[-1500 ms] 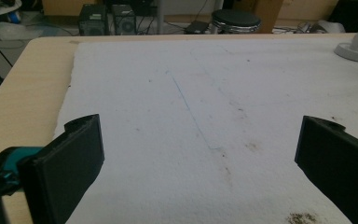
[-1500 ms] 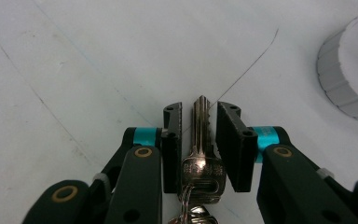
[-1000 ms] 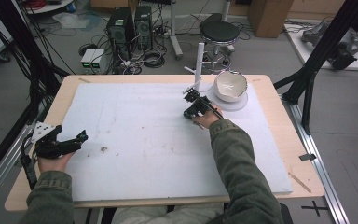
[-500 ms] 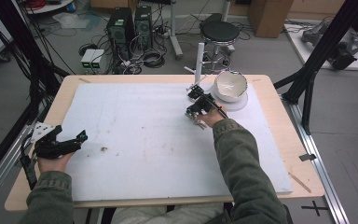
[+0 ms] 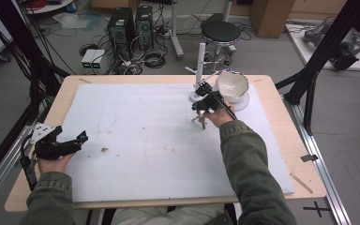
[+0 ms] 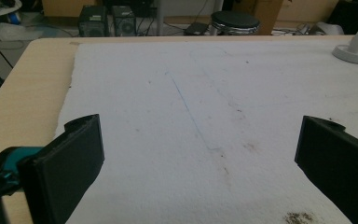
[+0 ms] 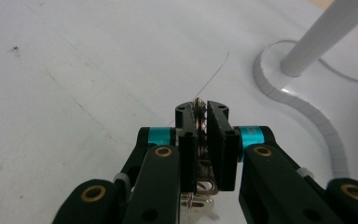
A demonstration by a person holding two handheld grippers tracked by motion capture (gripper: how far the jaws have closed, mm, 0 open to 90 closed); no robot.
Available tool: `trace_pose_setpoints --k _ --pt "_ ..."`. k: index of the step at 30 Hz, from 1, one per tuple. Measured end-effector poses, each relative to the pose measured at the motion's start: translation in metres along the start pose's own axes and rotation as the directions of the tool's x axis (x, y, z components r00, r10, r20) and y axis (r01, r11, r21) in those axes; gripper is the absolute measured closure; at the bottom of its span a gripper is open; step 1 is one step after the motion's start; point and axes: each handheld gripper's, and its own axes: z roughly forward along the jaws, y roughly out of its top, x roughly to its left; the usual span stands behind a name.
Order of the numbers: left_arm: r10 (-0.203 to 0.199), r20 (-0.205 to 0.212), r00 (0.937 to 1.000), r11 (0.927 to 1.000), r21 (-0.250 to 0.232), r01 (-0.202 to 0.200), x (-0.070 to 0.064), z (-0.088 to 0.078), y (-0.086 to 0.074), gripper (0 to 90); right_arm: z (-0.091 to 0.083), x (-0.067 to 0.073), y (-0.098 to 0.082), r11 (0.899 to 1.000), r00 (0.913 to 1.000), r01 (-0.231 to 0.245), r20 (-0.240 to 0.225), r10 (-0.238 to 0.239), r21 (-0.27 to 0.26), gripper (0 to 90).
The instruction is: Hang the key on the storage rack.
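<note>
High view: one right gripper (image 5: 205, 104) clamps one key bunch (image 5: 200, 121); one left gripper (image 5: 70, 143) gapes.

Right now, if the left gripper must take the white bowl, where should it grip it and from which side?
Grip the bowl at its thin upper rim, one of the fingers inside and one outside, coming from above. The bowl stands on a white base at the far right, and its wall looks too wide to span.

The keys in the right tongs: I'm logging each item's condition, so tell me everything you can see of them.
The keys look like a small metal bunch, silvery with a brownish toothed edge showing at the top between the jaws. The right tongs are shut on them, both black pads pressing flat on their sides. In the high view the bunch hangs below the tongs, above the white mat.
</note>
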Motion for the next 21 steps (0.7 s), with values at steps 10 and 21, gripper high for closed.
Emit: trace_pose_setpoints --k 10,21 --pt "0.002 -0.001 1.0000 1.0000 0.001 -0.002 -0.001 -0.001 0.000 1.7 -0.035 -0.003 -0.002 0.997 0.9997 -0.021 0.007 0.021 -0.081 83.0" --pt "-0.005 -0.001 1.0000 1.0000 -0.001 0.005 -0.001 0.001 0.000 1.7 -0.065 -0.014 0.003 0.987 0.9986 -0.042 0.026 0.046 -0.158 83.0"
